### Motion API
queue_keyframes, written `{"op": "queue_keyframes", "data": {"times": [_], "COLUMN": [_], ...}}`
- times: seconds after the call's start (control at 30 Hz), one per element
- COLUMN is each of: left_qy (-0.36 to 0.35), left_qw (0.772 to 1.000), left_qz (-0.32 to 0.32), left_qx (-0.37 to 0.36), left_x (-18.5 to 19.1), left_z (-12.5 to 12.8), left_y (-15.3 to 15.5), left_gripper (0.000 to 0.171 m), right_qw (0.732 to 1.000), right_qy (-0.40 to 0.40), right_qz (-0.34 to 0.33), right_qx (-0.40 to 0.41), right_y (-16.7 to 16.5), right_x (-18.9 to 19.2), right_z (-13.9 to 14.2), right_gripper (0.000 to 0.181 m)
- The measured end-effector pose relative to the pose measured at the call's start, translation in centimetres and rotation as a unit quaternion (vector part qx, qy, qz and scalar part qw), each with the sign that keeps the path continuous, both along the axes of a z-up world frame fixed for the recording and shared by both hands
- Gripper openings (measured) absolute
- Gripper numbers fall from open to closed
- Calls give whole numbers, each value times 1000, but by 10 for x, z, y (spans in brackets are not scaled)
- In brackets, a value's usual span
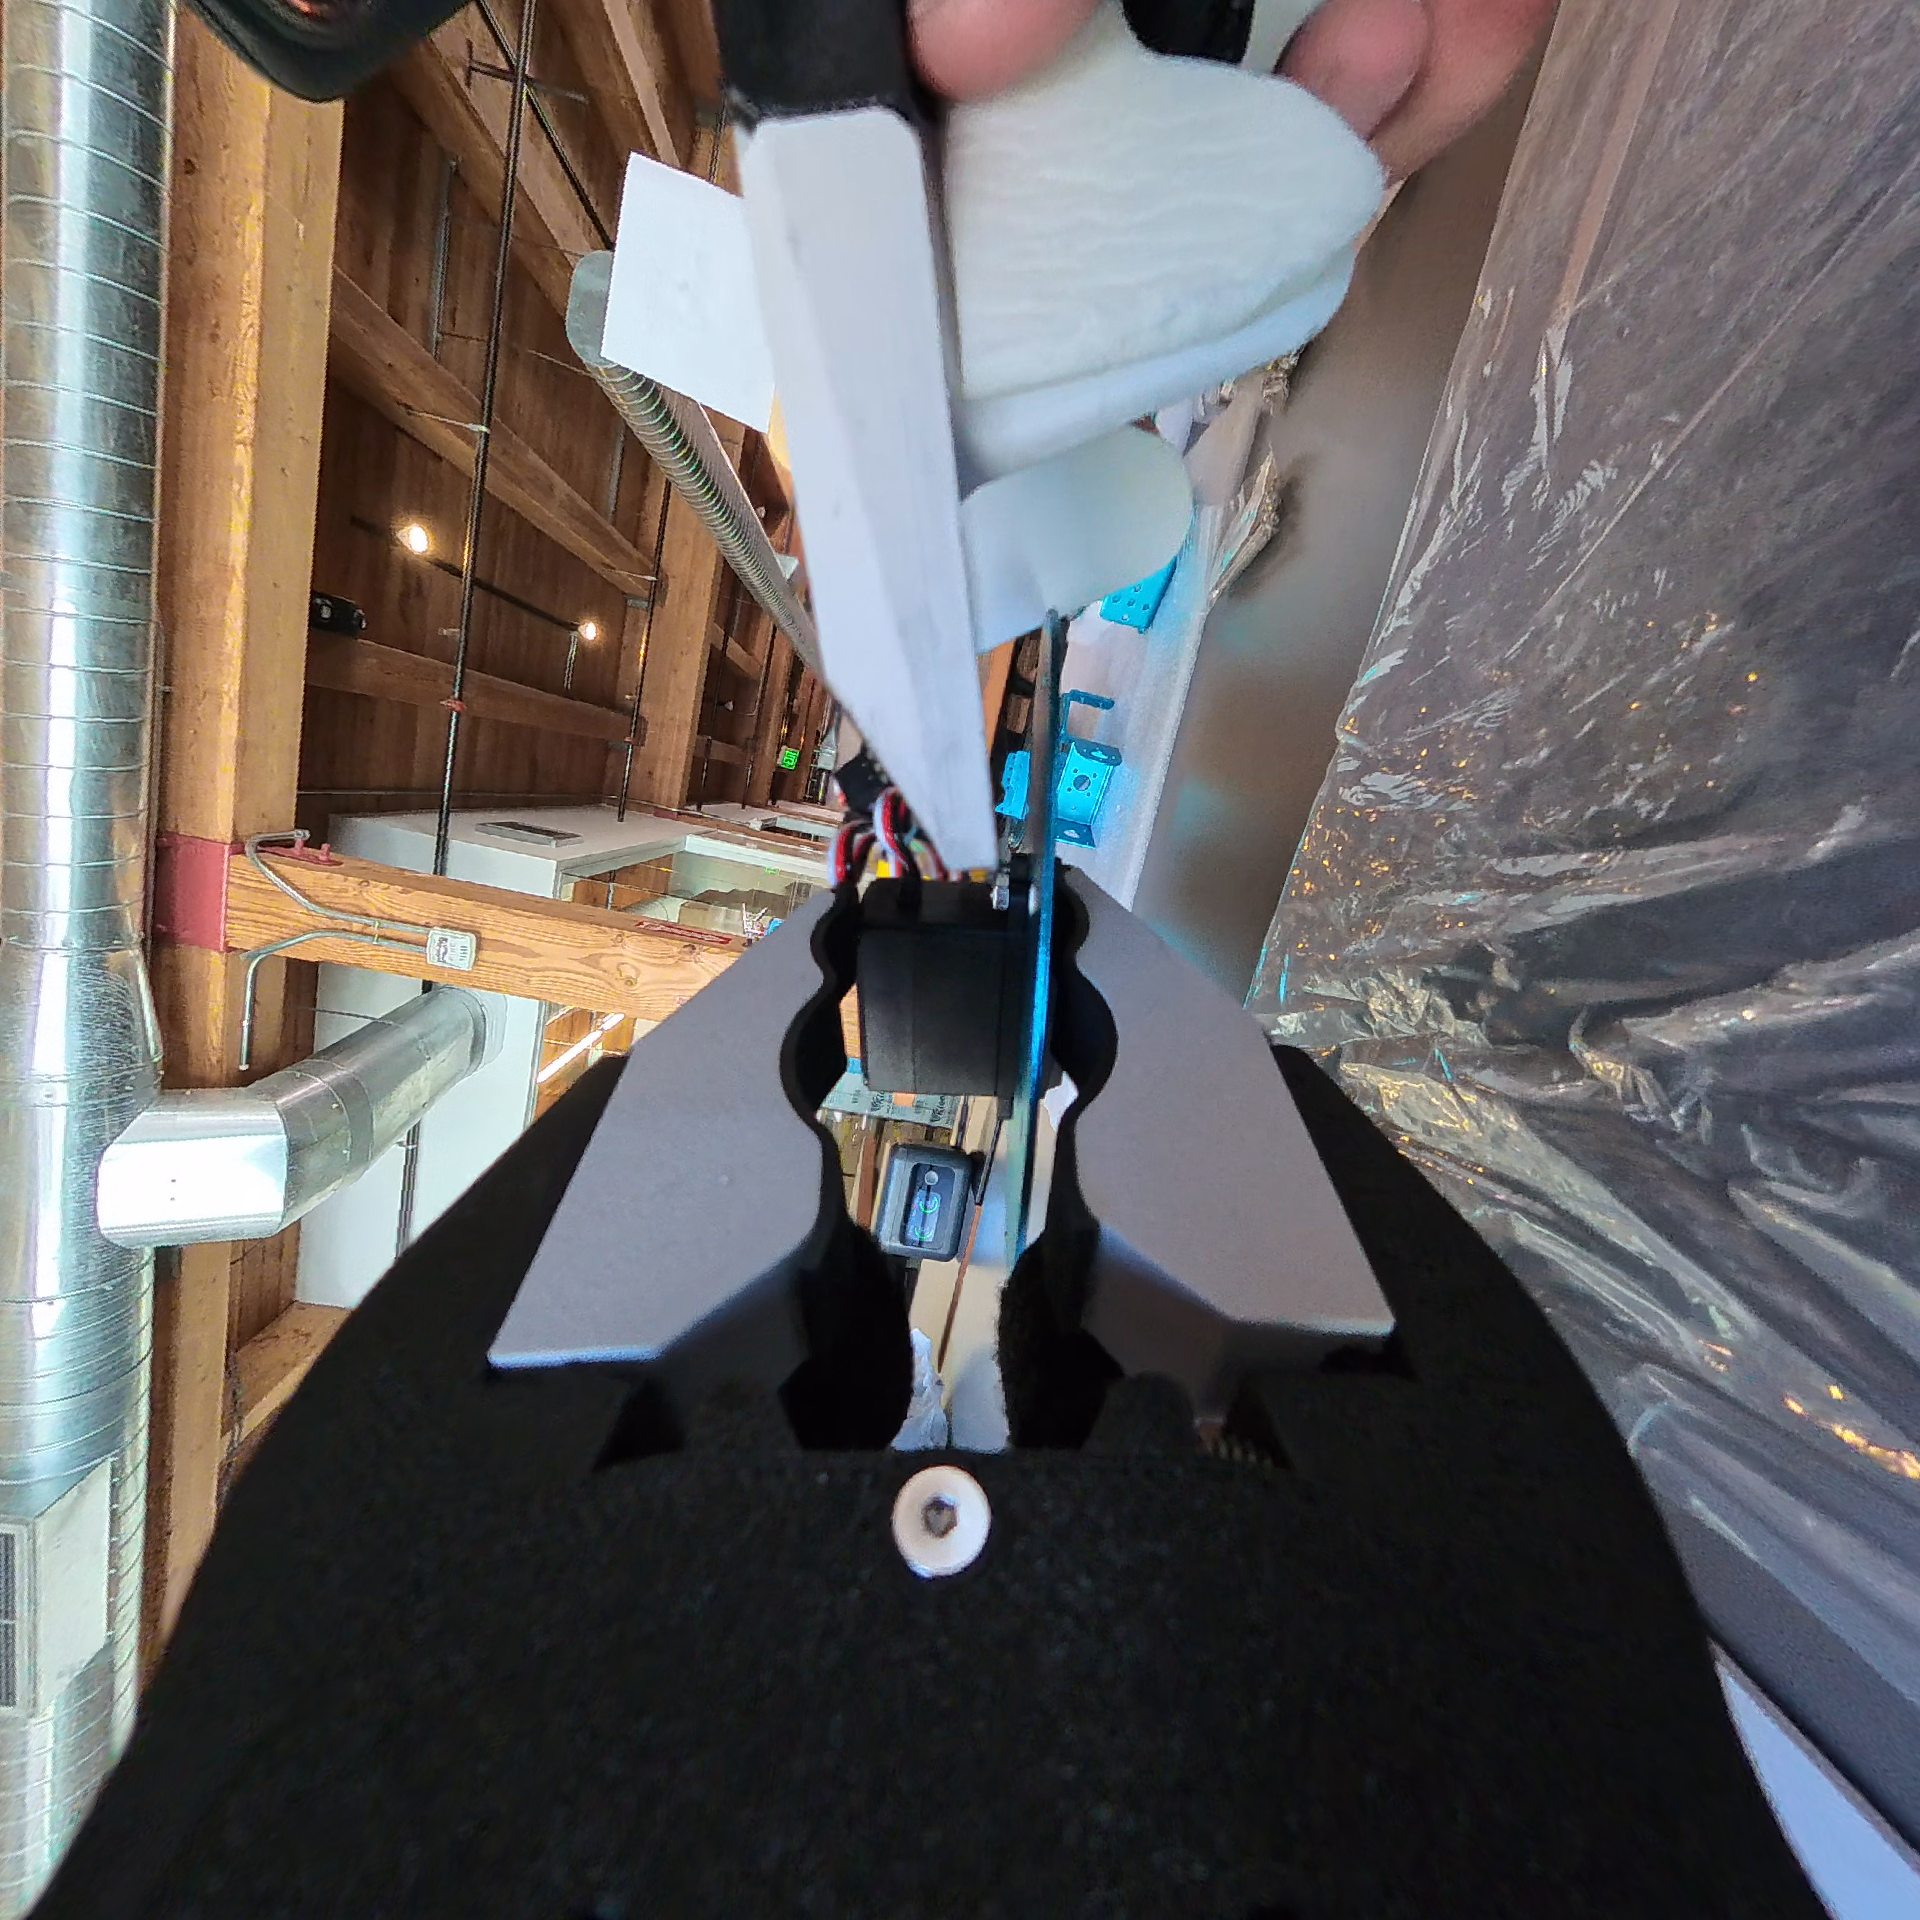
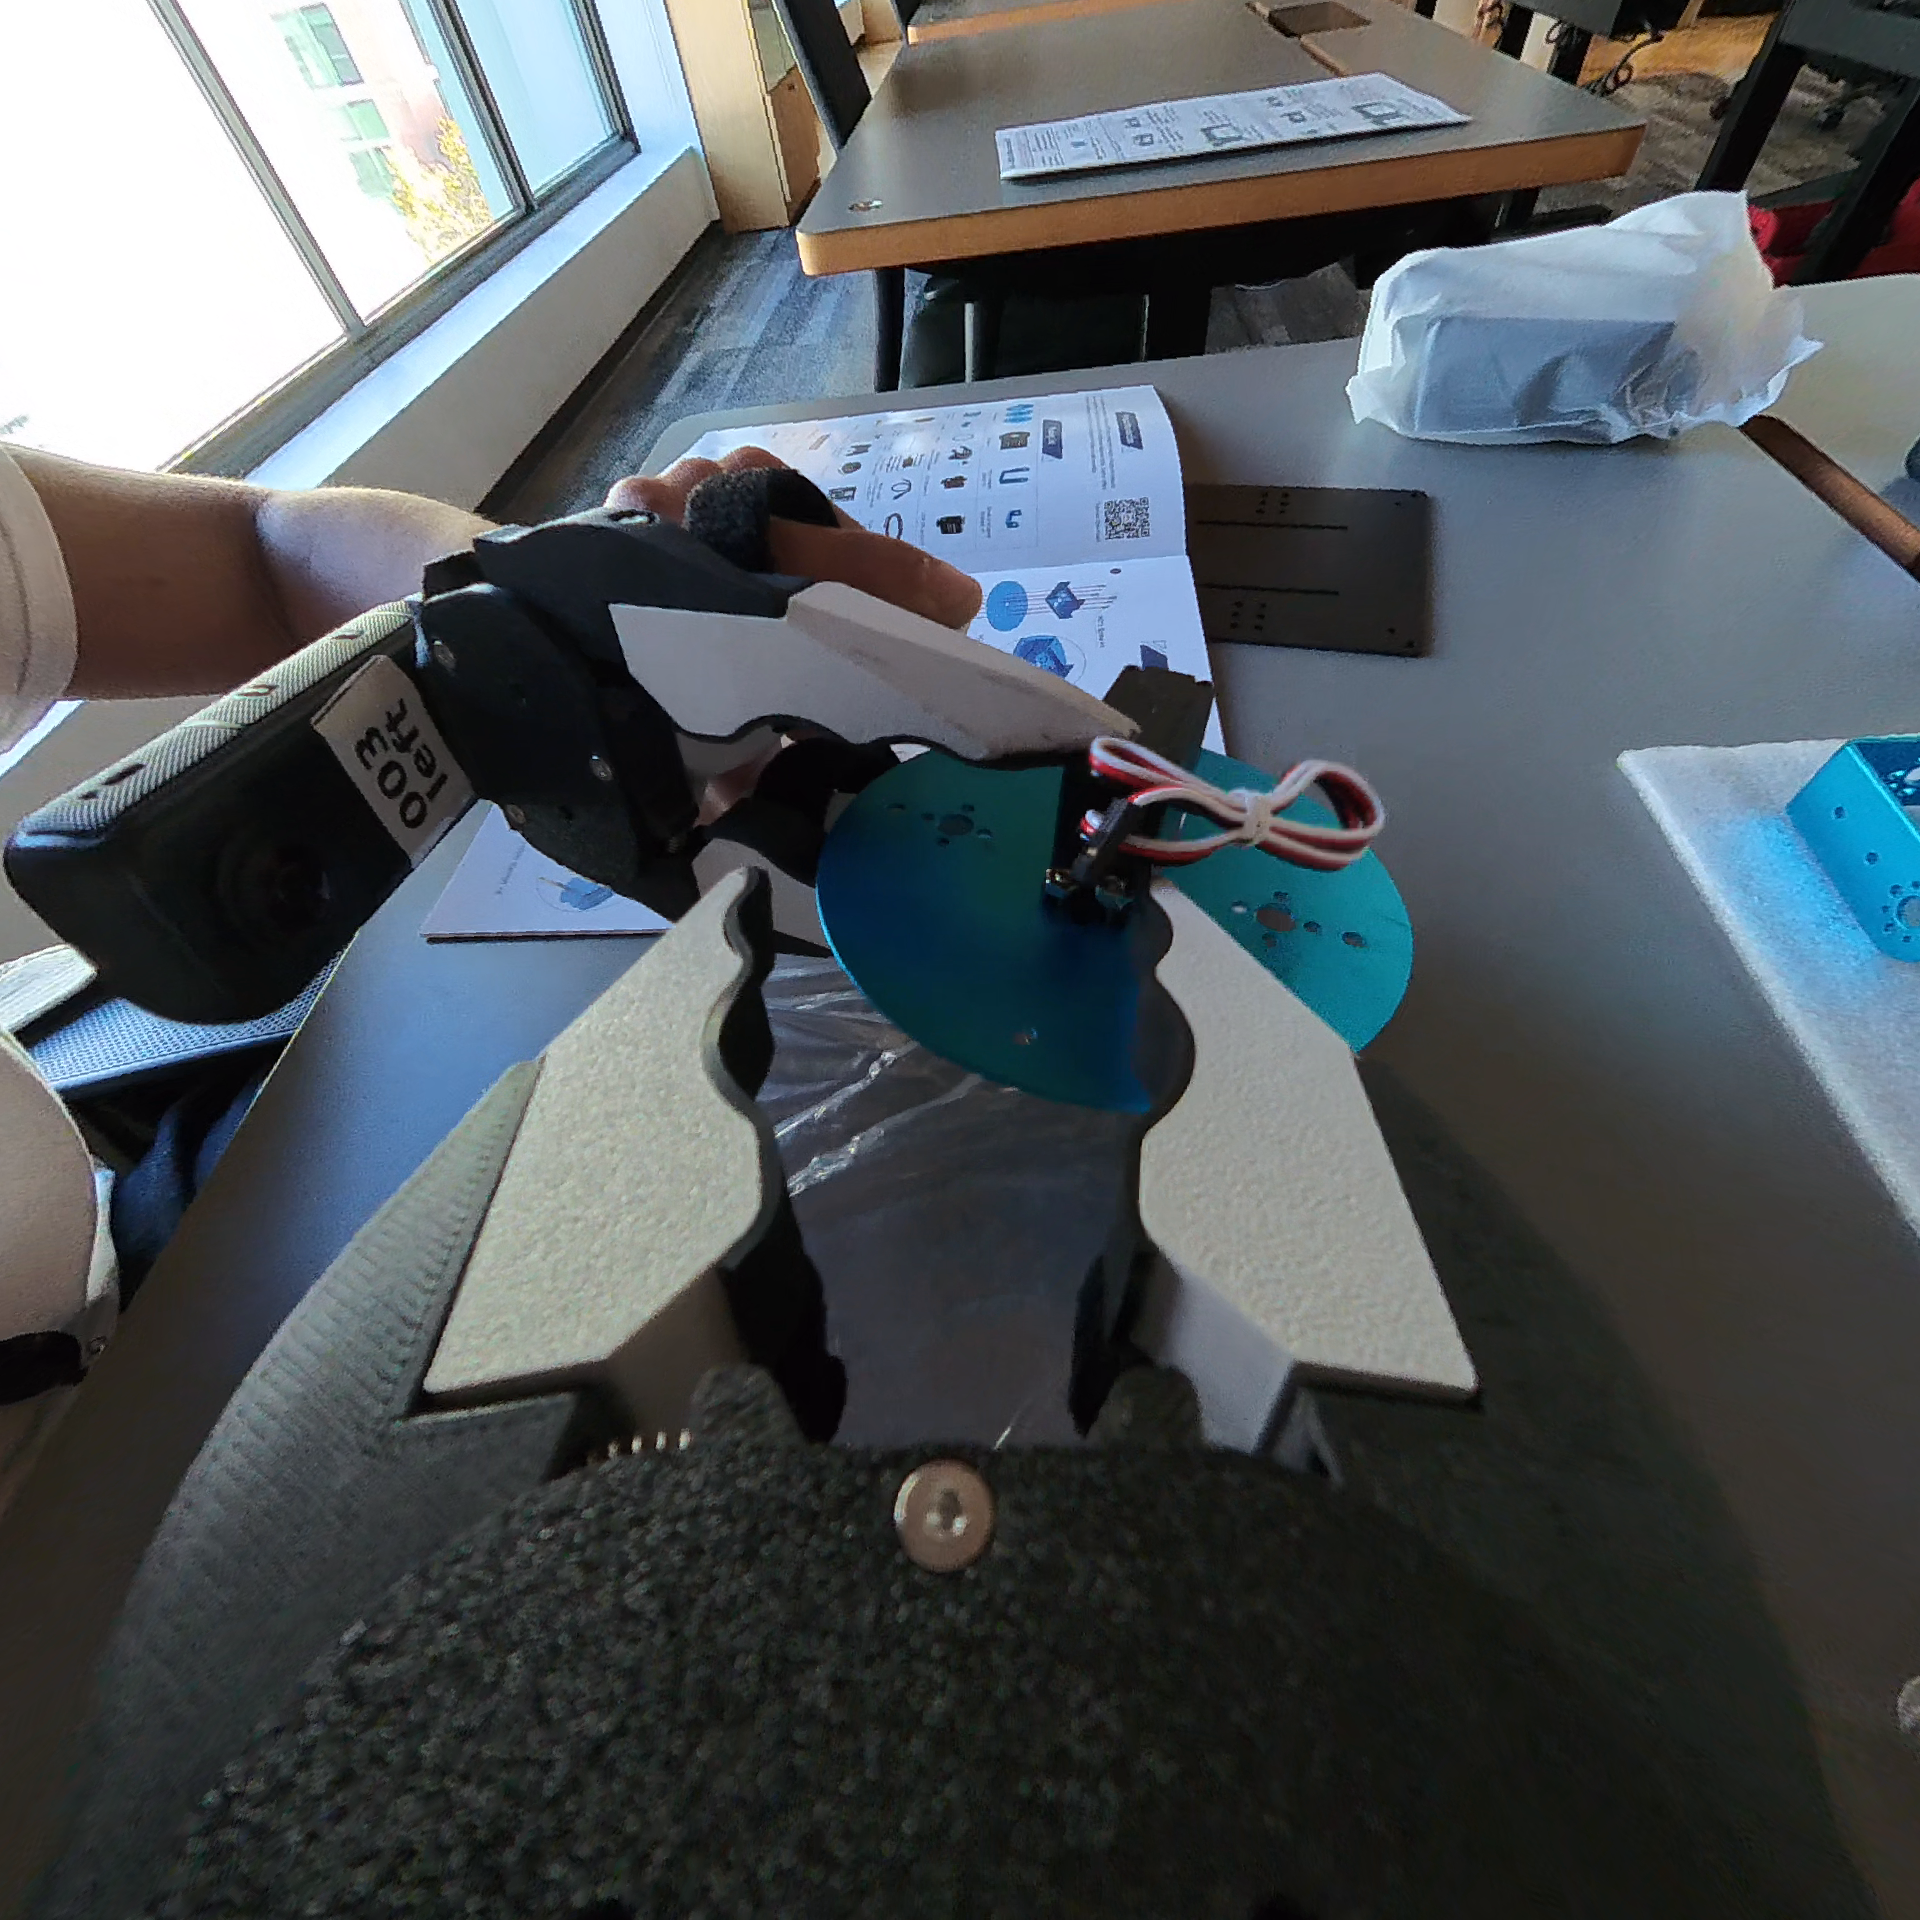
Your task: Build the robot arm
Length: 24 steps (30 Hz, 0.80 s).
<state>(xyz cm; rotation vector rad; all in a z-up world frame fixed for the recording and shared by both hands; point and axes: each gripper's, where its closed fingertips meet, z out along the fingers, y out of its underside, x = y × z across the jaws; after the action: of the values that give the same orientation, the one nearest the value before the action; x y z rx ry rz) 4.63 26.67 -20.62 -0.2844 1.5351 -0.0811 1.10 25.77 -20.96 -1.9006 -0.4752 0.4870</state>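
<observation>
The right gripper point(image 2: 956, 935) is hovering nearest, its jaws spread wide and closing on nothing, with the near rim of the blue disc point(image 2: 956, 997) sitting between their tips; the disc is hanging tilted above a sheet of clear plastic film point(image 2: 883, 1091) on the grey table point(image 2: 1558, 1143); a black servo point(image 2: 1164, 707) is standing through the disc's middle, seemingly already seated there, and its red-and-white cable point(image 2: 1247, 821) is trailing off in a tied loop; the left gripper point(image 1: 951, 914) is reaching in from the side, its jaws pinching the servo and disc together, which shows plainly in the left wrist view; whether any screws are fixing the servo is too small to tell; just beyond, an open booklet point(image 2: 1039, 488) is lying flat beside a black perforated plate point(image 2: 1309, 571); to the right, a blue bracket point(image 2: 1860, 831) is resting on a white foam sheet point(image 2: 1714, 831), well apart from the disc and joined to nothing; farther back, a white-wrapped parcel point(image 2: 1558, 343) is sitting near the table's far edge.
</observation>
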Motion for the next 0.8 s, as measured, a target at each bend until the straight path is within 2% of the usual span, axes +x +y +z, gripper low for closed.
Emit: {"op": "queue_keyframes", "data": {"times": [0.13,0.33,0.43,0.53,0.63,0.8], "left_qy": [-4,-3,-3,-7,-10,-8], "left_qw": [1000,1000,1000,1000,1000,1000], "left_qz": [5,2,2,1,0,-4], "left_qx": [-1,0,0,0,3,10], "left_x": [0,0,0,-1,-2,-2], "left_z": [2,1,1,3,4,2], "left_y": [3,1,1,1,-2,-7], "left_gripper": [35,35,35,35,35,35], "right_qw": [1000,1000,999,998,998,993], "right_qy": [-10,-20,-36,-54,-50,-87], "right_qz": [-1,-8,-9,-20,-44,-76], "right_qx": [-7,4,4,5,-9,-5], "right_y": [-3,2,2,1,2,8], "right_x": [3,2,2,9,17,20], "right_z": [0,0,-1,2,2,-6], "right_gripper": [57,67,67,55,35,25]}}
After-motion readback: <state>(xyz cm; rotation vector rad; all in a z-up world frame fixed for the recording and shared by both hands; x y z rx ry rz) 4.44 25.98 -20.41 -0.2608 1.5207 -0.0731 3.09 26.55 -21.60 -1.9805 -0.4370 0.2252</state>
